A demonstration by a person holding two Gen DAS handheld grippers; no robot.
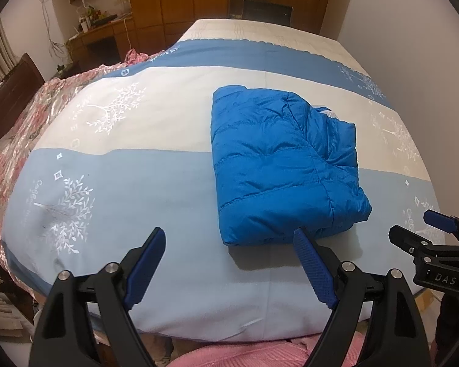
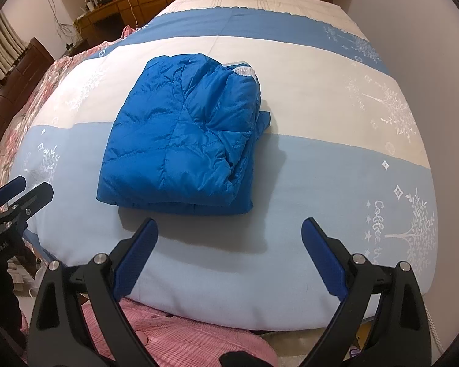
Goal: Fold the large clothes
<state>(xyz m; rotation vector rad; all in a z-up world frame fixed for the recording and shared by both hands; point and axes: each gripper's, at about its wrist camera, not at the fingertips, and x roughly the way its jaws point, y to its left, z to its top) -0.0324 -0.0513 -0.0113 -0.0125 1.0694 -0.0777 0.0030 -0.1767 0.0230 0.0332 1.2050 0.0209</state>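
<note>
Quilted jacket (image 2: 180,134): bright blue. Bedspread (image 2: 306,183): pale blue, cream and mid-blue bands, white tree motifs. Gripper pads (image 2: 136,257): dark blue, textured.

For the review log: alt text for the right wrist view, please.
A folded blue puffer jacket lies on a blue-and-white bedspread. The right gripper hangs open and empty just short of it; the left gripper shows at the left edge.

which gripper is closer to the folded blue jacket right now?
Left, narrowly. The left gripper has one fingertip at the blue jacket's near edge; the right gripper hangs open just short of that edge, over bare bedspread.
</note>
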